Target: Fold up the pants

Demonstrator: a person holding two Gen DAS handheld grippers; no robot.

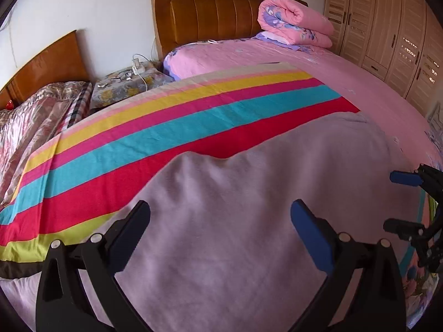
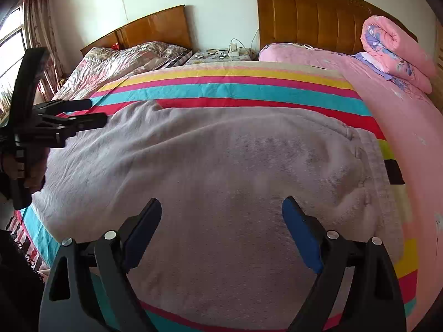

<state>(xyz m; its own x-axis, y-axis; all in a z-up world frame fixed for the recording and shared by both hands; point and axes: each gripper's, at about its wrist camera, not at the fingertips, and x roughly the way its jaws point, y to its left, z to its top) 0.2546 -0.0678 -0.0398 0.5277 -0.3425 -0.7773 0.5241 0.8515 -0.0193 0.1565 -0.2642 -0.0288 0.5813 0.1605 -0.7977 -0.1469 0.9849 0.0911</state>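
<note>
Pale lilac-grey pants [image 1: 249, 199] lie spread flat on a rainbow-striped blanket [image 1: 166, 127] on the bed; in the right wrist view the pants [image 2: 221, 166] show their waistband at the right. My left gripper [image 1: 220, 213] is open and empty just above the pants. My right gripper [image 2: 221, 210] is open and empty above the pants near the front edge. The right gripper [image 1: 401, 202] shows at the right edge of the left wrist view, and the left gripper [image 2: 94, 112] at the left of the right wrist view, by the pants' far left end.
A rolled pink quilt [image 1: 293, 22] lies by the brown headboard [image 1: 210, 11]. Wardrobe doors [image 1: 387, 27] stand at the right. A nightstand [image 1: 124, 83] with a charger and glasses sits between this bed and a second bed [image 1: 36, 116]. A window [image 2: 11, 55] is far left.
</note>
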